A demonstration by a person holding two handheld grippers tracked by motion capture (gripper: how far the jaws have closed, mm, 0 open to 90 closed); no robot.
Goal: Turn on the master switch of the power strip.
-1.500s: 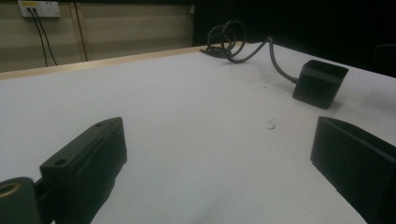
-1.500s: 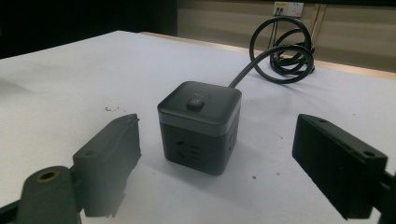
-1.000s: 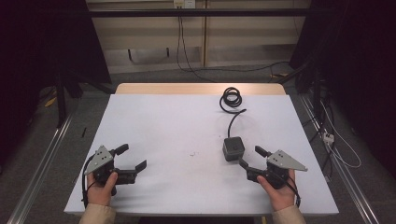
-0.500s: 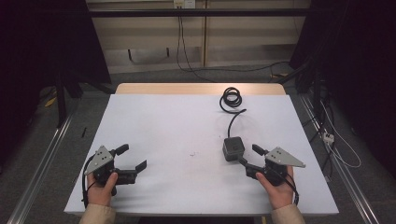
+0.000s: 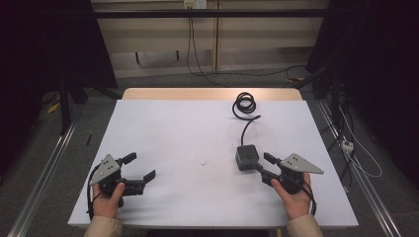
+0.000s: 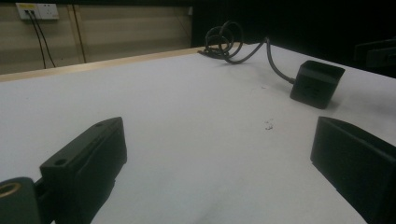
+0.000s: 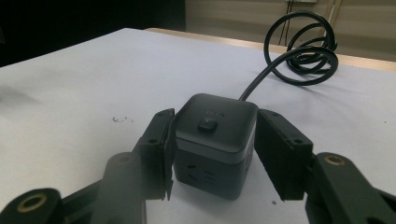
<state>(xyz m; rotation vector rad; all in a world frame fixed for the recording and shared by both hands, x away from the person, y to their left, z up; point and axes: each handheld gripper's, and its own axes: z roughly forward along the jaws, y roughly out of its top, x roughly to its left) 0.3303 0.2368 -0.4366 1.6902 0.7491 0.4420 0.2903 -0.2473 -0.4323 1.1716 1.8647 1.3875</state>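
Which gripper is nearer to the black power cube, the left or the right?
The right gripper: its open jaws sit on either side of the power cube. The left gripper rests open far across the table.

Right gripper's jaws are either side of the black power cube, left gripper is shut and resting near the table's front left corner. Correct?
Not quite: the left gripper is open, not shut. The left gripper view shows its jaws wide apart with bare table between them. The rest holds: the right gripper has its jaws either side of the black power cube.
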